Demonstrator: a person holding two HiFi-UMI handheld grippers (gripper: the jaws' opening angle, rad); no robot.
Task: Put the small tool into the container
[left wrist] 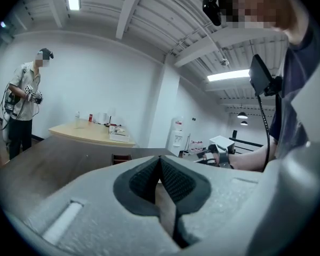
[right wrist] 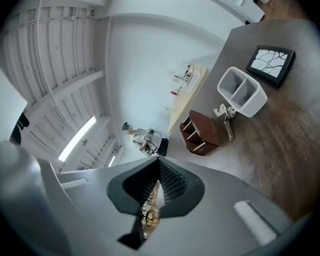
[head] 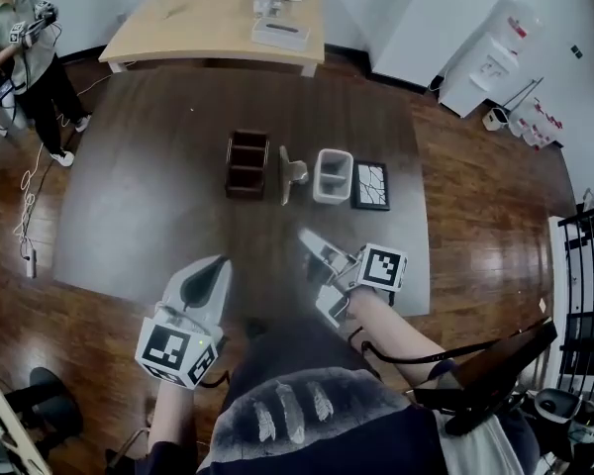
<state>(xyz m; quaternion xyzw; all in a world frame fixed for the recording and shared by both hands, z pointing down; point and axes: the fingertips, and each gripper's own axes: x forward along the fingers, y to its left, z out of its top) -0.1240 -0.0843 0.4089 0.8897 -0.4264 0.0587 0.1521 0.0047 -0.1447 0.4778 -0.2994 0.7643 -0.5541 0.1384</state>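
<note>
On the dark grey table [head: 129, 216] a small metal tool [head: 291, 173] lies between a brown wooden organizer [head: 247, 164] and a white two-compartment container [head: 334, 175]. The right gripper view shows the same tool [right wrist: 227, 119] lying against the white container [right wrist: 243, 92], next to the organizer [right wrist: 202, 132]. My left gripper [head: 216, 268] hovers over the table's near edge, shut and empty; its pads meet in its own view [left wrist: 160, 162]. My right gripper [head: 311, 241] is rolled on its side, well short of the tool, shut with nothing held [right wrist: 159, 167].
A black framed picture [head: 370, 185] lies right of the container. A light wooden table [head: 218, 18] with small items stands at the back. A person [head: 20, 57] with grippers stands at far left. A white dispenser [head: 490, 62] is at the right wall.
</note>
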